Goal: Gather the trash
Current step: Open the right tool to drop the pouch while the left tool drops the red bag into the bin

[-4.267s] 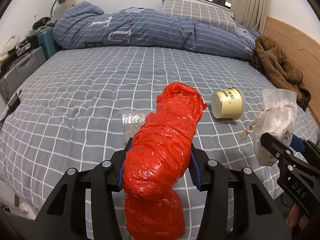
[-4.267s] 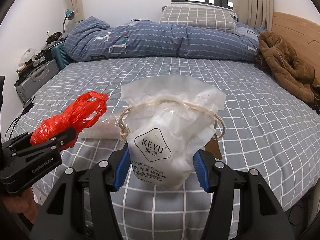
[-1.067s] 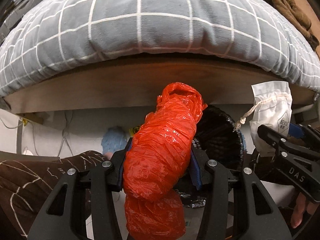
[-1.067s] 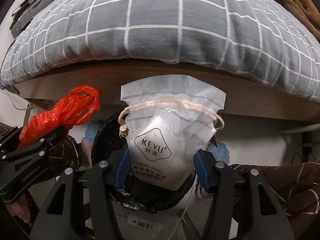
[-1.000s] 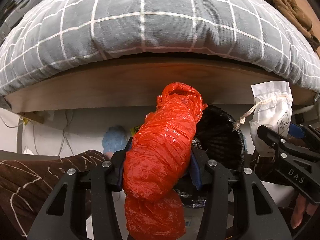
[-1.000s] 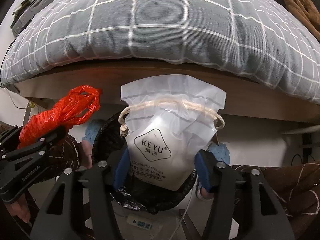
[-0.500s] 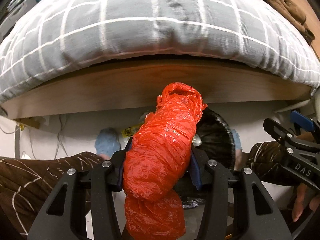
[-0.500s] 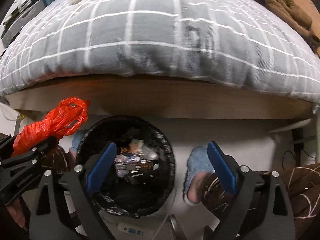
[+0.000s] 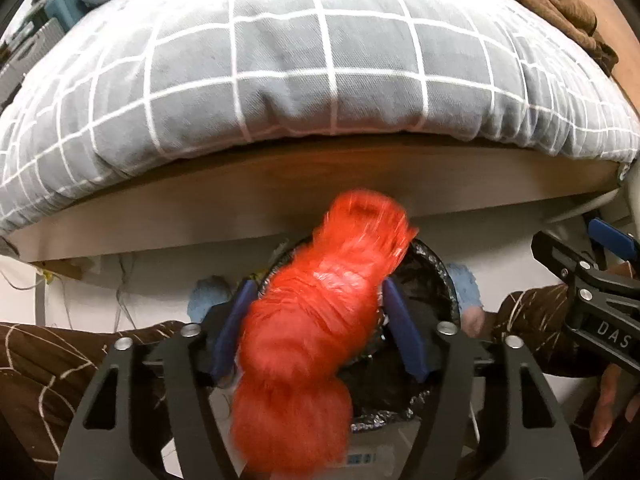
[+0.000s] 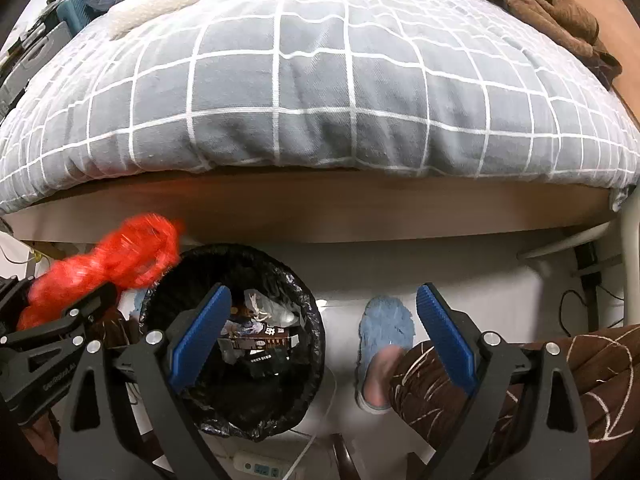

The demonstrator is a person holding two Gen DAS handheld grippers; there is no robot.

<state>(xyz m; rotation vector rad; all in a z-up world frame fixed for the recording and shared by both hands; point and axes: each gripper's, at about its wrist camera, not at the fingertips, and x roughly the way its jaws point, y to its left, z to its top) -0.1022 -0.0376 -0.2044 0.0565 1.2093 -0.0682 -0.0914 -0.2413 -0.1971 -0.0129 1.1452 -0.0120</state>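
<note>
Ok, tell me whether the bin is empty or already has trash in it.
Not empty. The right wrist view looks into the black-lined bin: crumpled white plastic and dark printed wrappers lie at the bottom. How full, cannot tell.

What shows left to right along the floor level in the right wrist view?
red plastic bag between the opening left gripper jaws → black-lined trash bin → blue slipper → brown patterned trouser leg

Left black two-finger gripper w/ blue pads [image 9: 316, 328] points steeply down, jaws opening, a bundle still between them. Right black gripper [image 10: 320, 336] also angled down, jaws spread wide, empty.
</note>
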